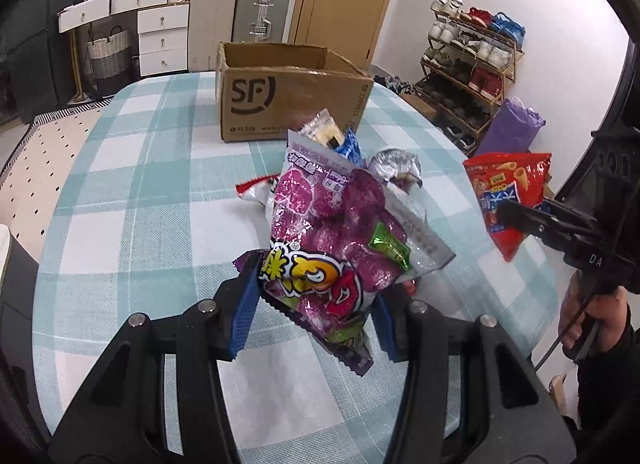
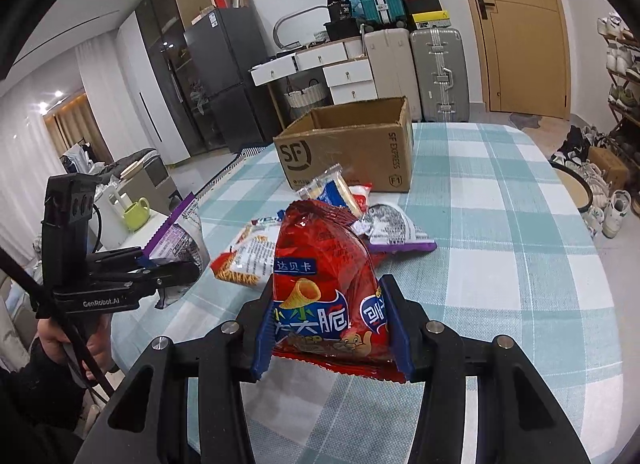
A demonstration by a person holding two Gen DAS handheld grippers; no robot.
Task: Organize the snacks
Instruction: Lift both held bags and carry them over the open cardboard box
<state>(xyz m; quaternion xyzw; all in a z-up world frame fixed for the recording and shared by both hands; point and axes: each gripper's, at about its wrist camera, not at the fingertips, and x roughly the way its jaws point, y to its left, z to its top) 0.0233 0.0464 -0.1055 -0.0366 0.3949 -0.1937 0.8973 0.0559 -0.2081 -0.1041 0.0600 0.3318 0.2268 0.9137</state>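
Note:
My left gripper (image 1: 316, 300) is shut on a purple snack bag (image 1: 336, 223) and holds it above the checked tablecloth; it also shows in the right wrist view (image 2: 178, 240). My right gripper (image 2: 332, 328) is shut on a red snack bag (image 2: 324, 276), lifted off the table; the same bag shows at the right in the left wrist view (image 1: 508, 191). An open cardboard SF box (image 1: 288, 91) stands at the far side of the table (image 2: 348, 143). Several loose snack packets (image 2: 360, 207) lie in a pile in front of the box.
The round table (image 2: 520, 223) has a teal checked cloth. Beyond it stand a shoe rack (image 1: 472, 59), suitcases (image 2: 436, 71), white drawers (image 2: 344, 71) and a door. A green mug (image 2: 136, 213) sits on a side surface at the left.

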